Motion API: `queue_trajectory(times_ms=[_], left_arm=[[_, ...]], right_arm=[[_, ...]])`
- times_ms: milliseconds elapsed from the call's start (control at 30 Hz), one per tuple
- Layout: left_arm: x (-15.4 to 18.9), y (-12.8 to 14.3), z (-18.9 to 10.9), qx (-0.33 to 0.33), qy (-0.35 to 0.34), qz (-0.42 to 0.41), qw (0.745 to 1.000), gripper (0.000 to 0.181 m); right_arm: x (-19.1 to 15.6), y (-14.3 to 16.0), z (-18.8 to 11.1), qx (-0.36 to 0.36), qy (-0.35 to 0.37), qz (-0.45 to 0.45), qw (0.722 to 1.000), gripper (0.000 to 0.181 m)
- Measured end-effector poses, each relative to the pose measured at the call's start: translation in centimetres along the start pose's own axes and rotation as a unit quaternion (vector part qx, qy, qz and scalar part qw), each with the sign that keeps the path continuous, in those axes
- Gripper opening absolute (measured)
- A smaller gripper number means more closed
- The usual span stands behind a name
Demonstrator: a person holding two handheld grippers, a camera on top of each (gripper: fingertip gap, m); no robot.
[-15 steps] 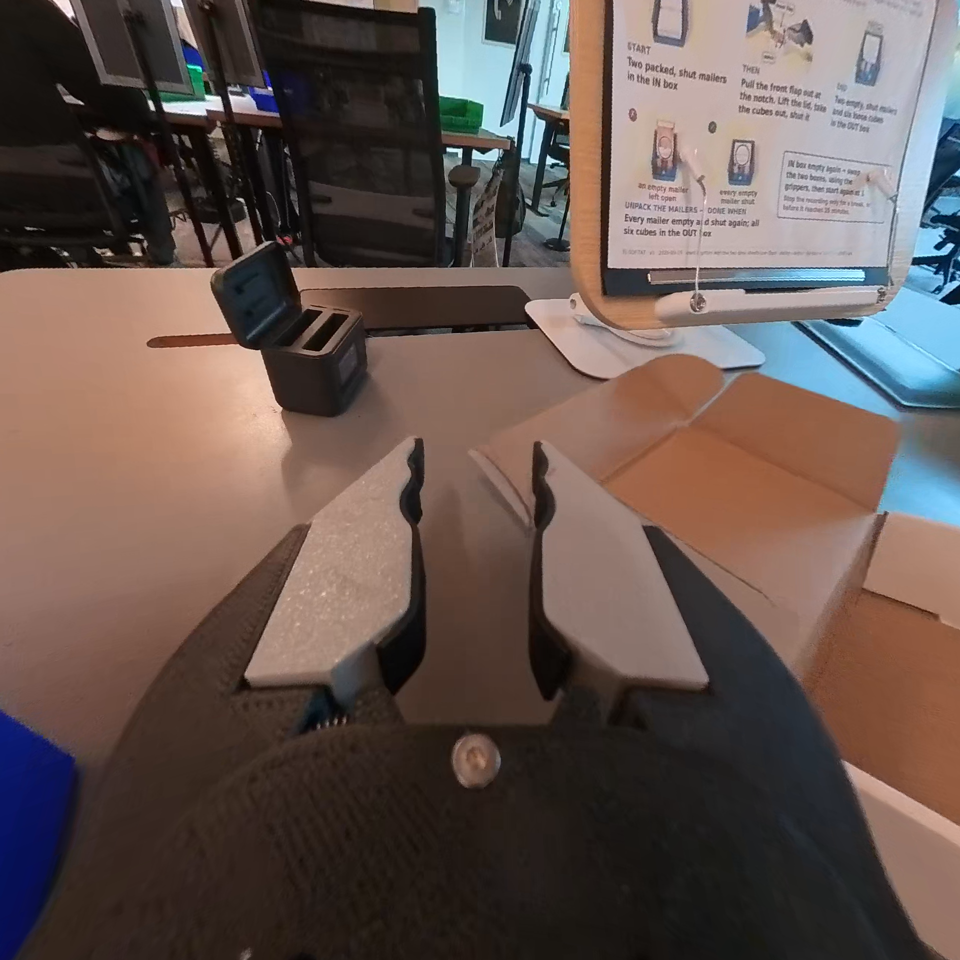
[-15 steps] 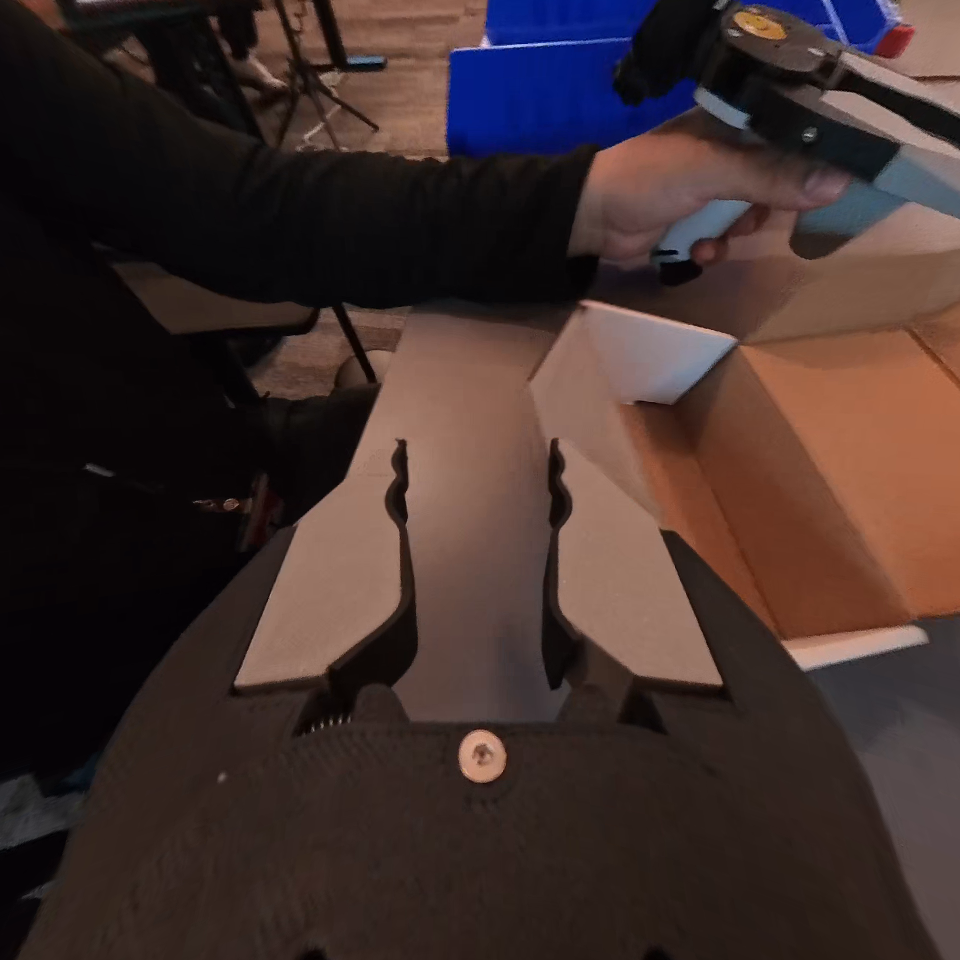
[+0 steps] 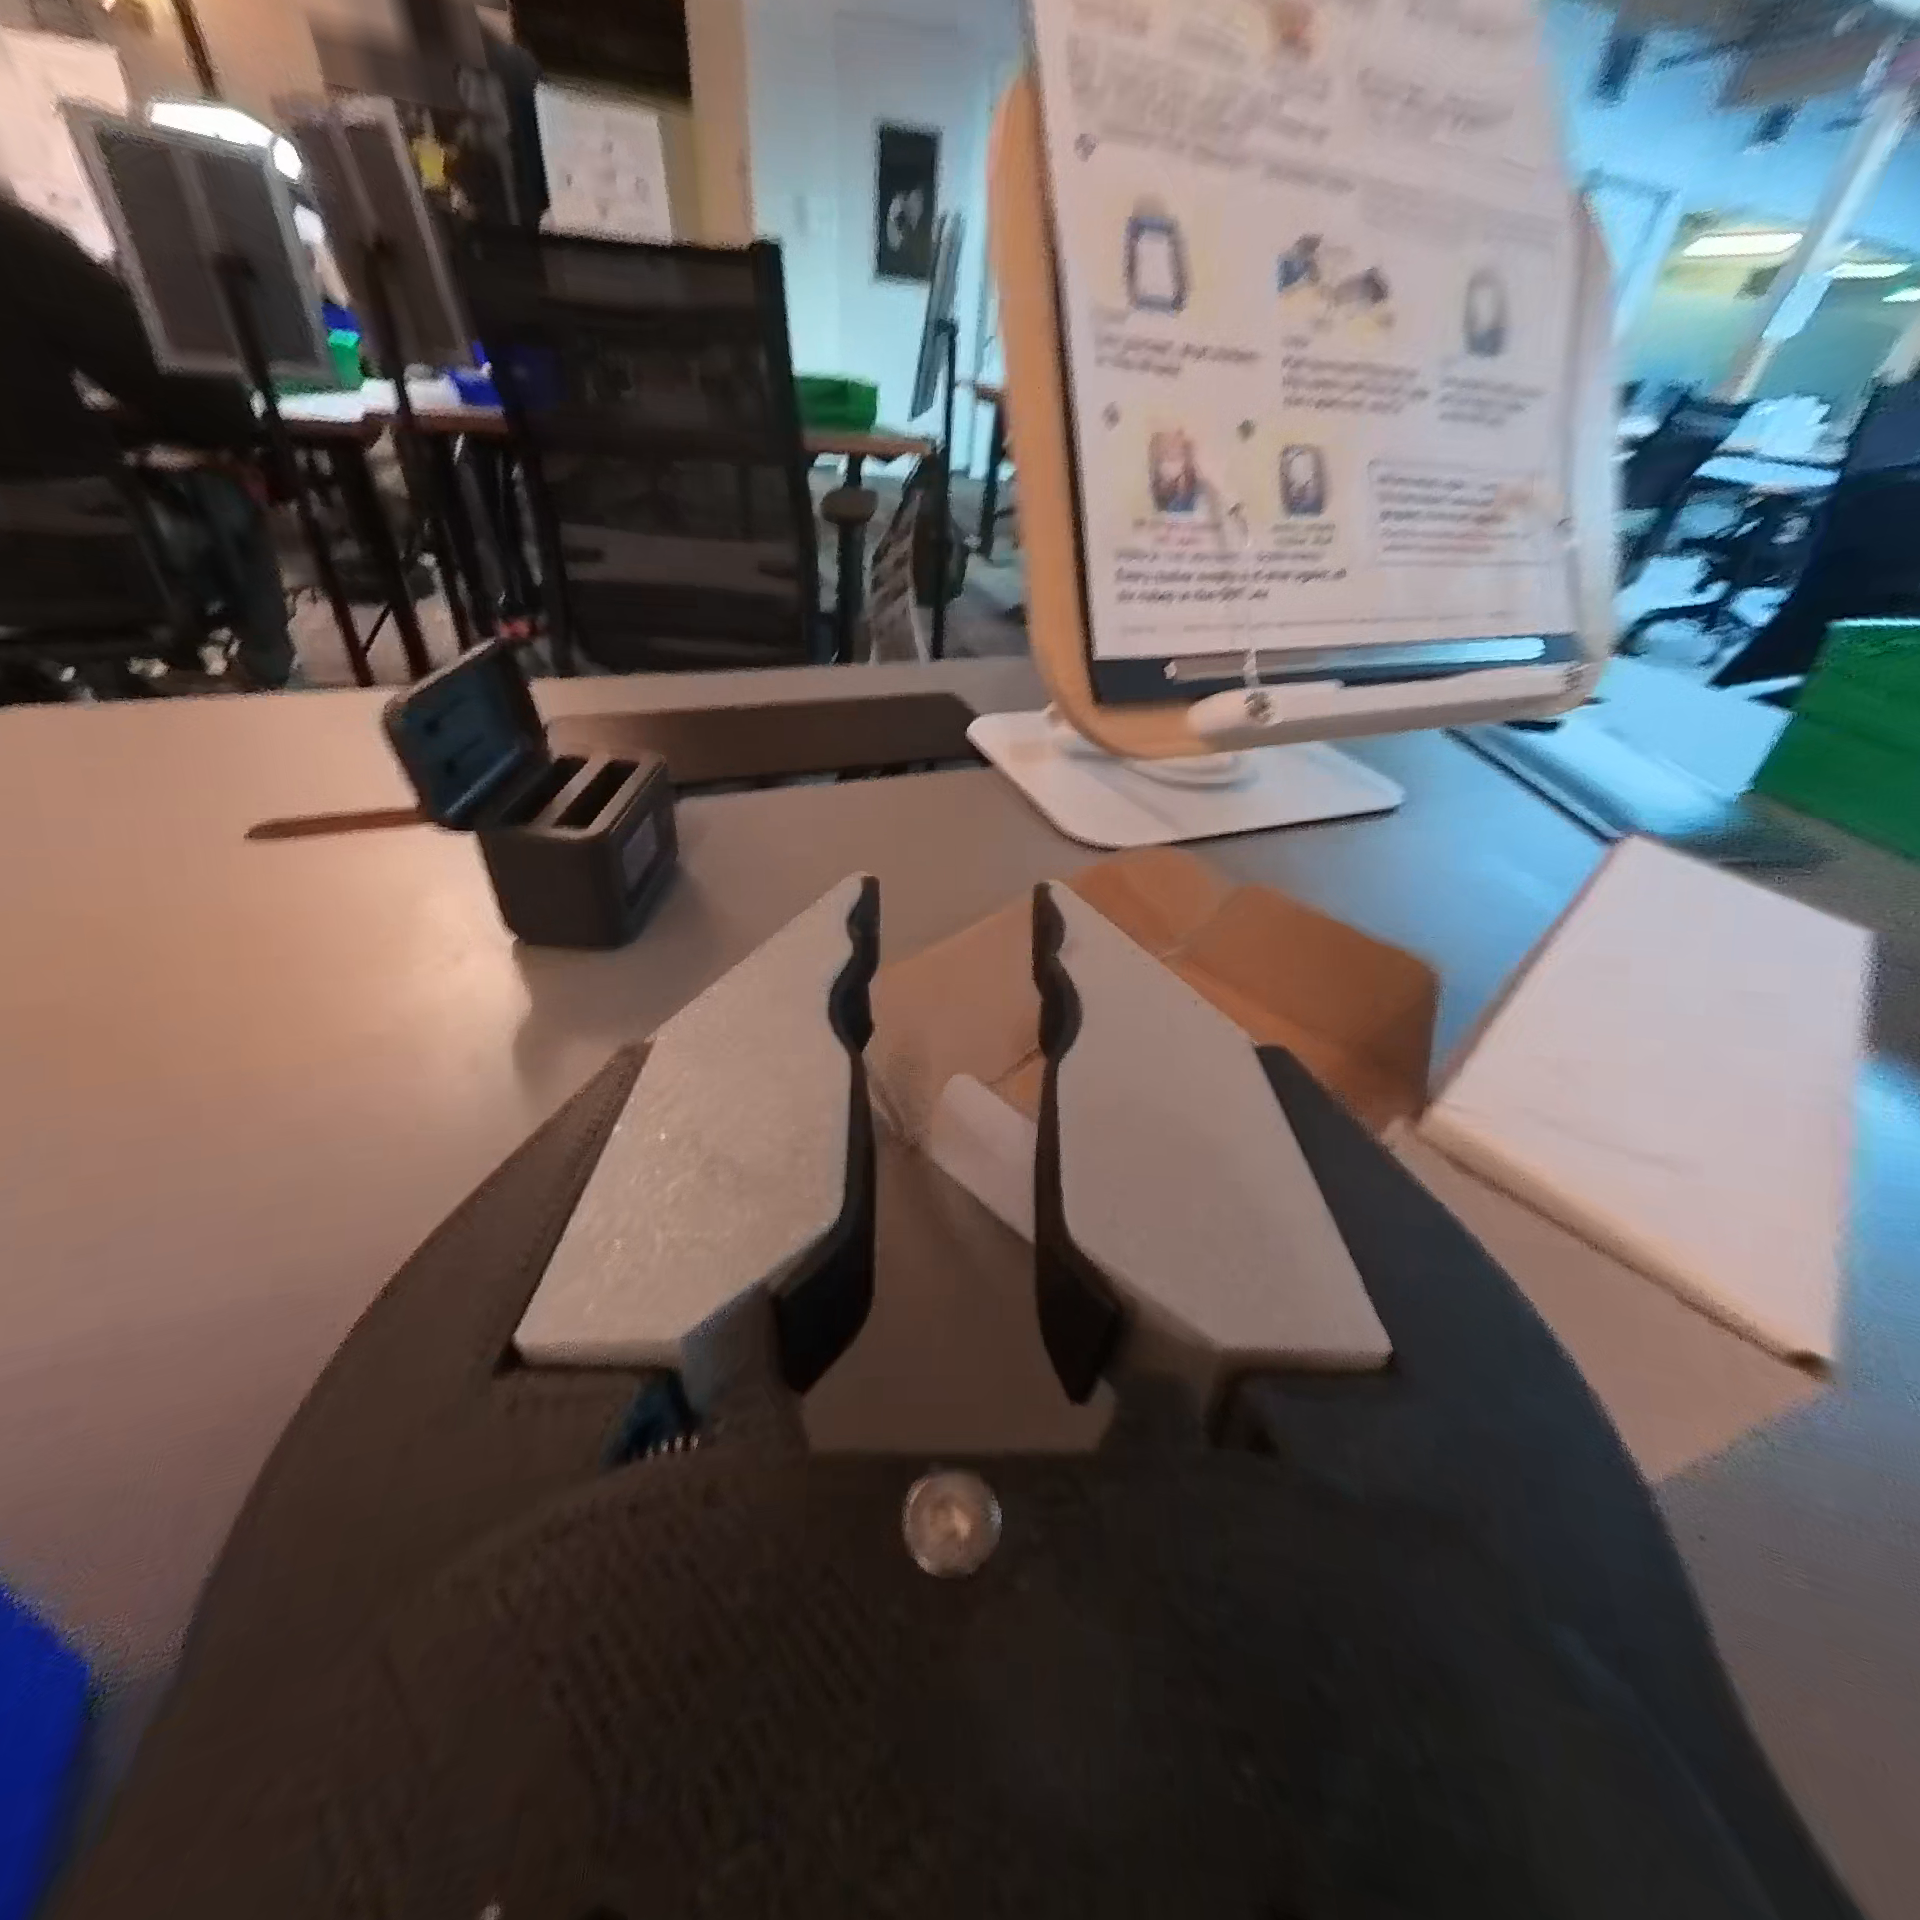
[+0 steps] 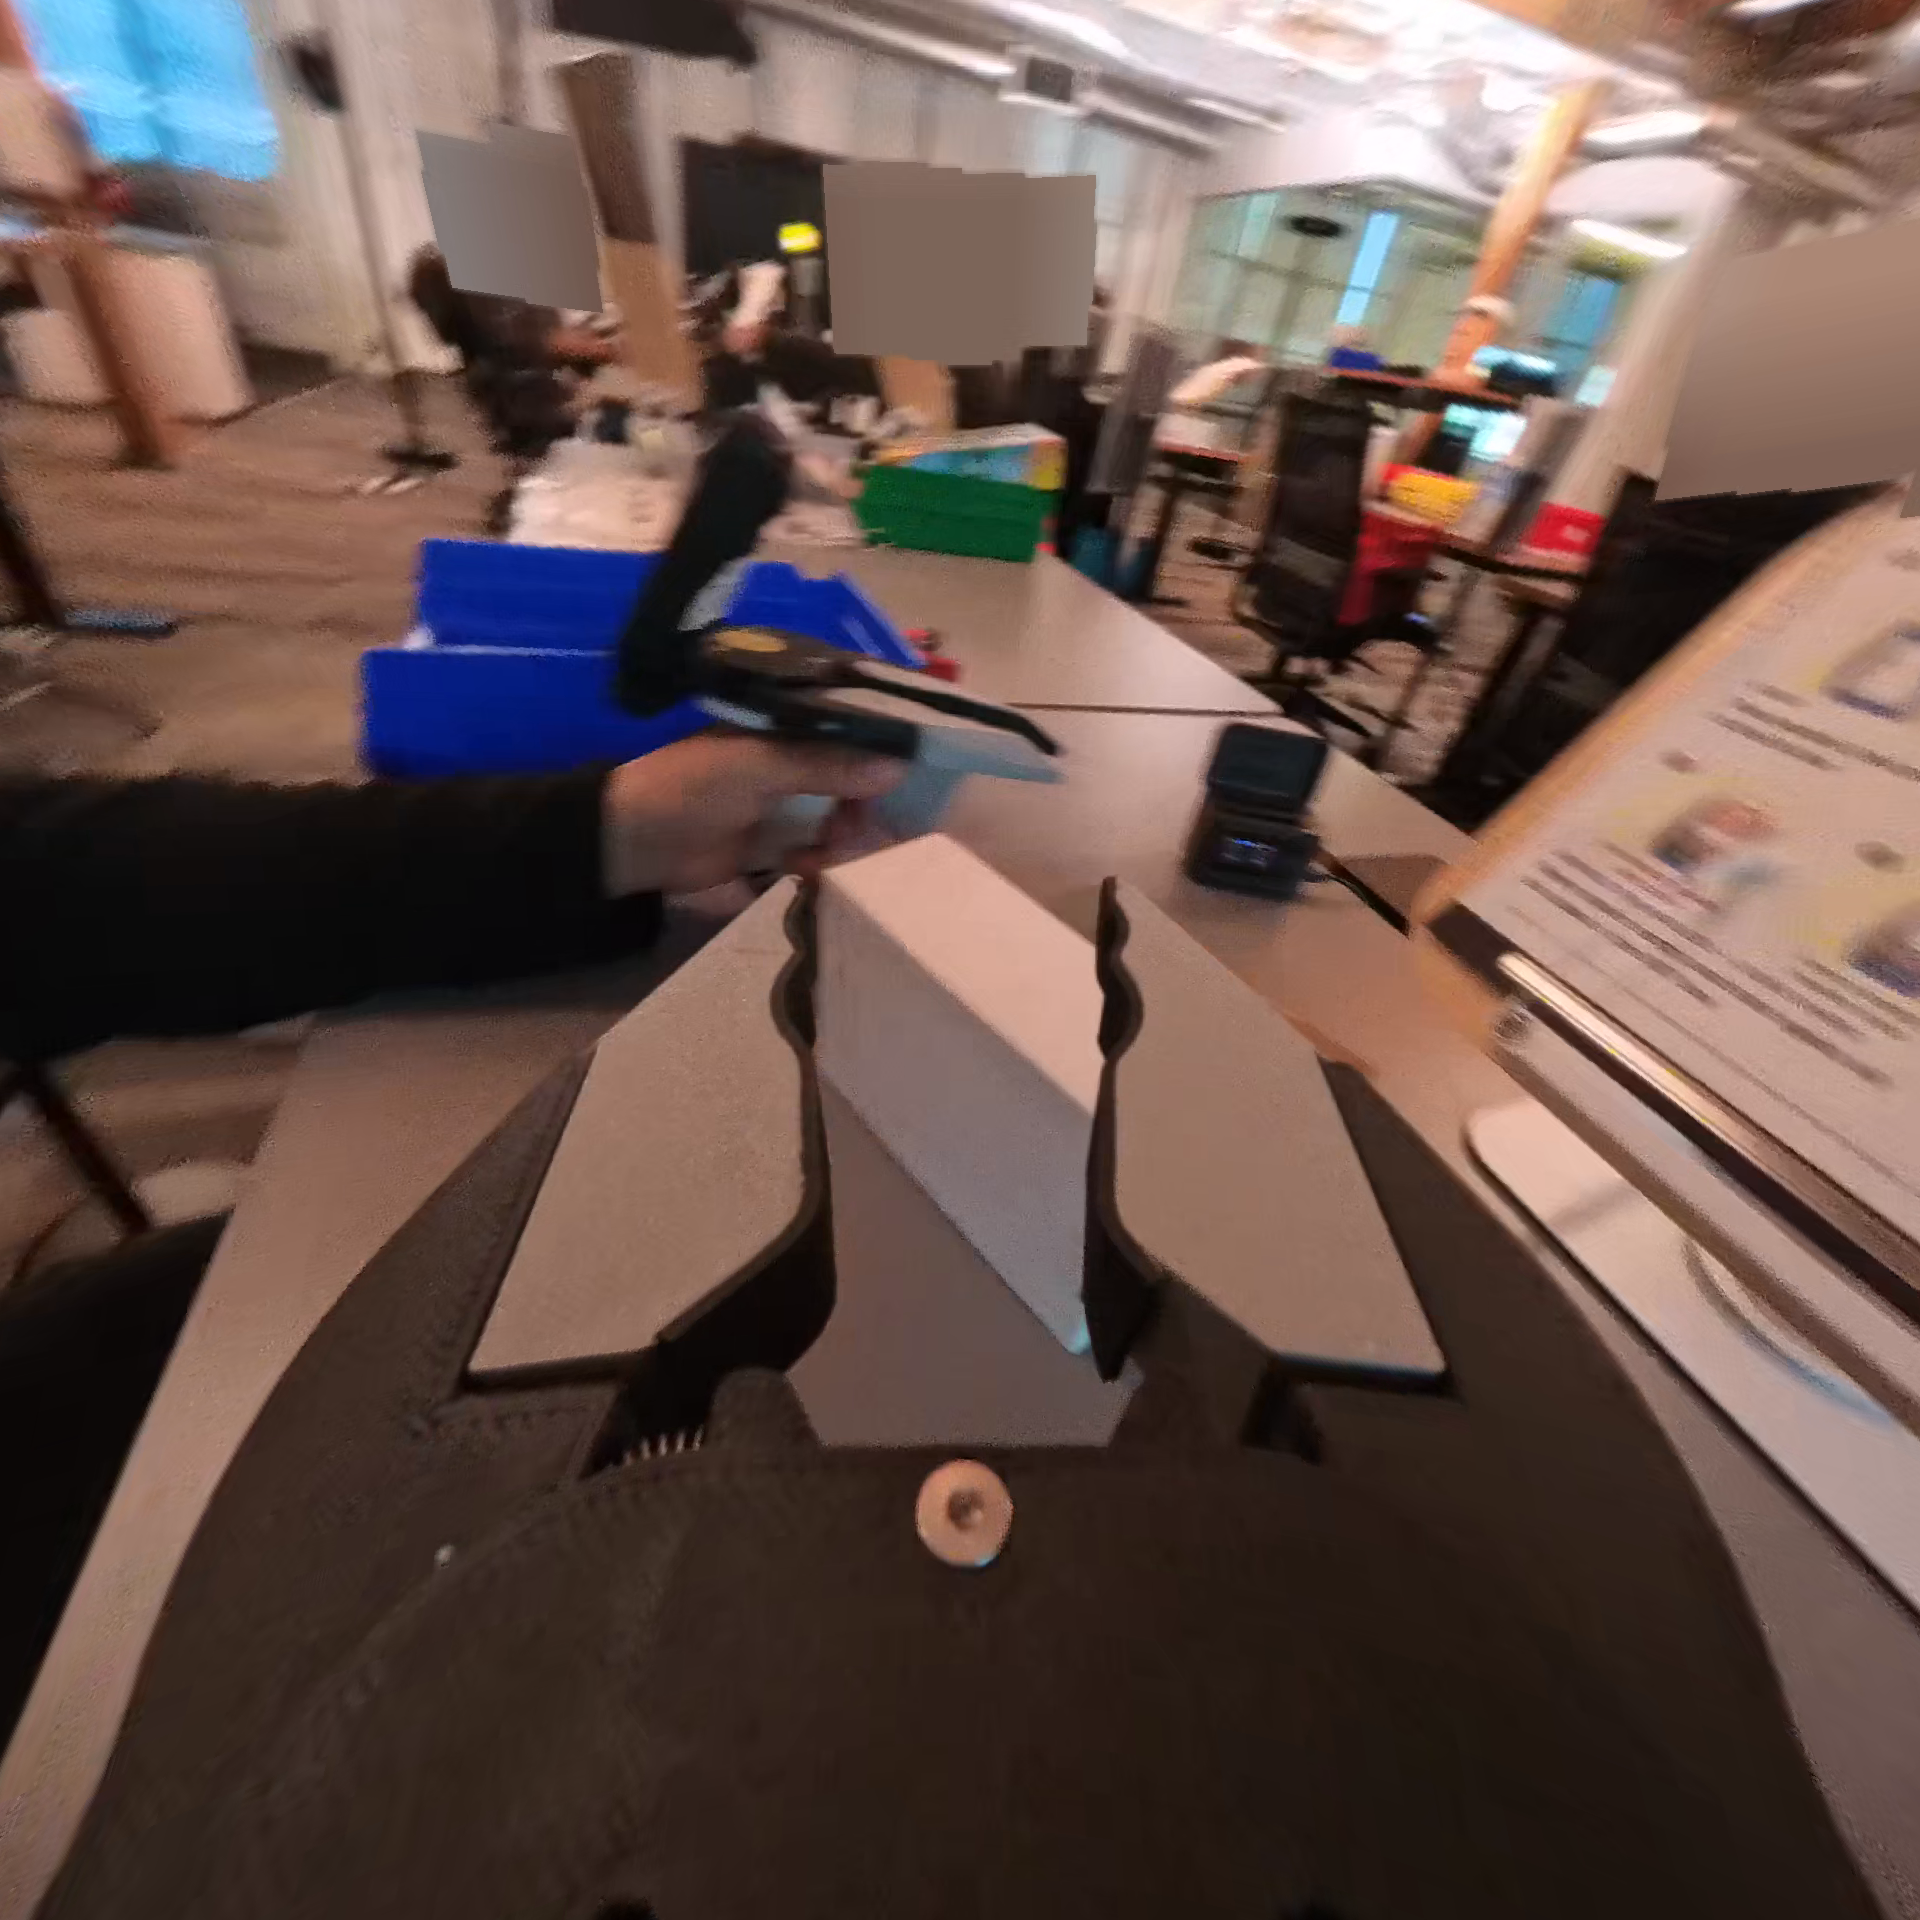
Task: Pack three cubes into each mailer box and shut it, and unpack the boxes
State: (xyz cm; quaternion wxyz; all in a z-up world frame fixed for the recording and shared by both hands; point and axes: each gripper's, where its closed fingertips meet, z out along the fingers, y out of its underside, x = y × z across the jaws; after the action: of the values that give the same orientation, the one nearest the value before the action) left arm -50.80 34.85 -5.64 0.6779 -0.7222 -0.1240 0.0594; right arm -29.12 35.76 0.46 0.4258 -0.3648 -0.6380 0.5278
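Observation:
A mailer box, white outside and brown inside, lies on the grey table. In the left wrist view its brown flap (image 3: 1257, 966) sits just beyond my left gripper (image 3: 951, 914), and a white outer panel (image 3: 1662, 1091) slopes at the right. The left gripper is open, and a small white flap (image 3: 977, 1138) lies between its jaws. In the right wrist view my right gripper (image 4: 954, 914) is open, with the box's white panel (image 4: 956, 1039) raised between its jaws. The left gripper (image 4: 935, 727) shows beyond it, held in a hand. No cubes are in view.
A dark open case (image 3: 582, 831) stands on the table to the left; it also shows in the right wrist view (image 4: 1257, 810). An instruction board (image 3: 1299, 364) on a white stand is behind the box. A blue bin (image 4: 499, 665) sits at the table's far side. Green crates (image 4: 956, 499) are farther off. My hands' fingertips stand some 25 cm from each other.
The right gripper has swung up from looking down at the box's brown inside to looking across the table. The box's white outer panel now shows where brown cardboard faced me. Both grippers stay open.

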Motion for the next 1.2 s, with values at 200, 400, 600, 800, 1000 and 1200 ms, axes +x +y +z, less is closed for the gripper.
queue_trajectory(times_ms=[200,400,600,800,1000,1200], left_arm=[[8.5,-2.9,-2.4,0.080,0.204,0.051,0.974,0.016],[12.7,1.0,-2.5,-0.011,0.303,0.098,0.948,0.011],[14.1,1.8,-3.4,-0.024,0.348,0.103,0.931,0.006],[13.5,0.9,-3.0,-0.009,0.327,0.087,0.941,0.023],[14.3,2.0,-2.9,-0.039,0.338,0.084,0.937,0.046],[14.9,2.1,-3.6,-0.036,0.359,0.098,0.927,0.040]], right_arm=[[5.6,2.2,-0.5,-0.020,0.092,0.117,0.989,0.068],[5.2,6.2,0.8,-0.098,0.072,0.129,0.984,0.070],[2.6,7.3,0.9,-0.129,0.008,0.085,0.988,0.054],[0.3,11.4,0.2,-0.249,-0.055,0.074,0.964,0.042],[-2.4,7.6,0.3,-0.170,-0.137,0.059,0.974,0.040],[7.3,2.8,-1.8,-0.024,0.137,0.047,0.989,0.052]])
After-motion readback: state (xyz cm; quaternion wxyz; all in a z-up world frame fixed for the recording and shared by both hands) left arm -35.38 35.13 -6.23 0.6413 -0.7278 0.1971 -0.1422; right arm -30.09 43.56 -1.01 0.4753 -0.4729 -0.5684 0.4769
